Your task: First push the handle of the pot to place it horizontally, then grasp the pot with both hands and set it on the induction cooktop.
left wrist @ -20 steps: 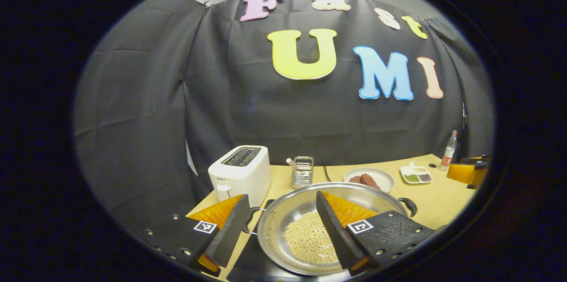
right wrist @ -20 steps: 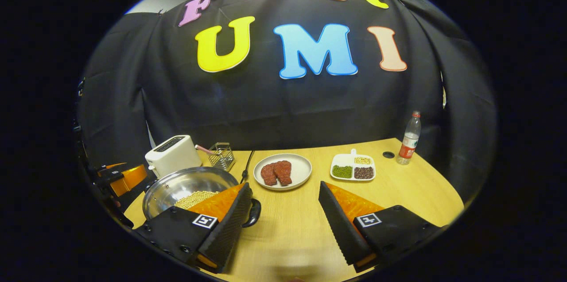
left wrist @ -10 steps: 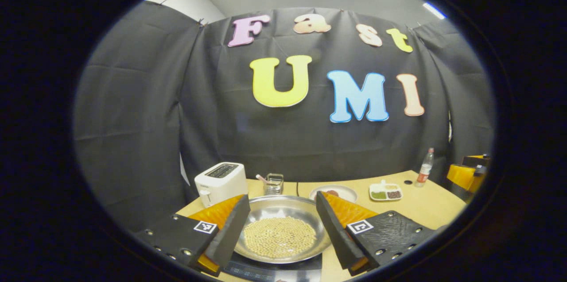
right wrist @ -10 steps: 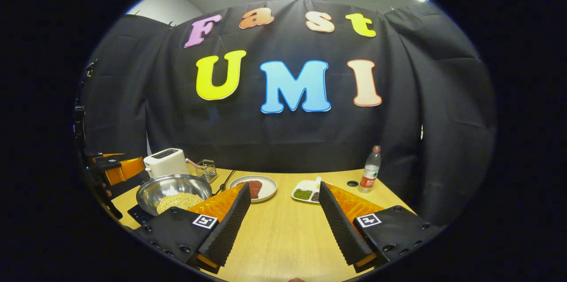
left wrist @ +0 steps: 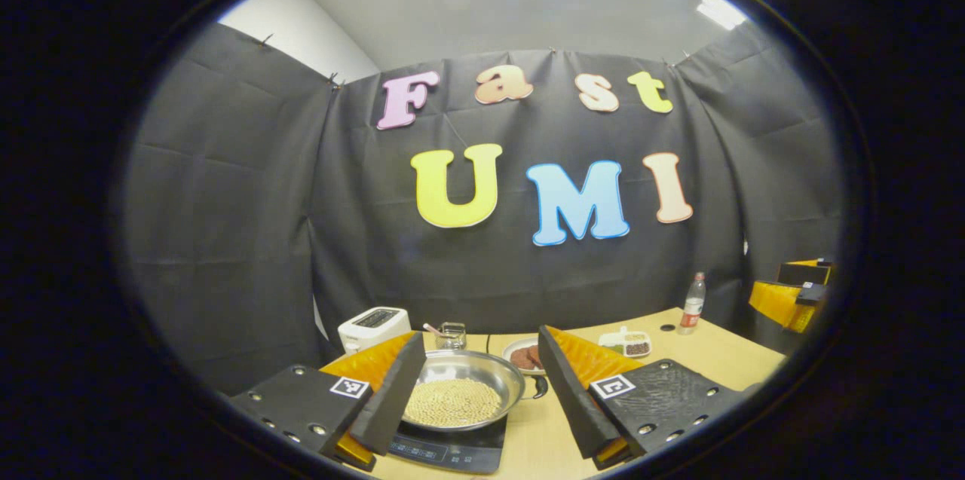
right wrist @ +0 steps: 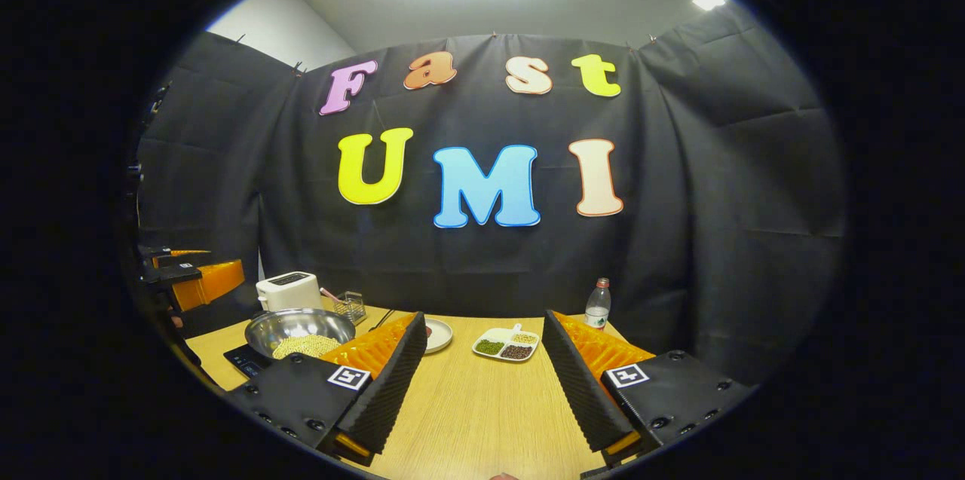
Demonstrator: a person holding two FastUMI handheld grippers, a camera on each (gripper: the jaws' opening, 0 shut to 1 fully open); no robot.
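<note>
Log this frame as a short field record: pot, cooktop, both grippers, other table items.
pot: on the cooktop, holds pale beans, one side handle showing
cooktop: dark, on the table, under the pot
left gripper: open, holding nothing, back from the pot
right gripper: open, holding nothing, over bare table
other items: toaster, wire basket, plate, divided dish, bottle
task state: pot appears placed
</note>
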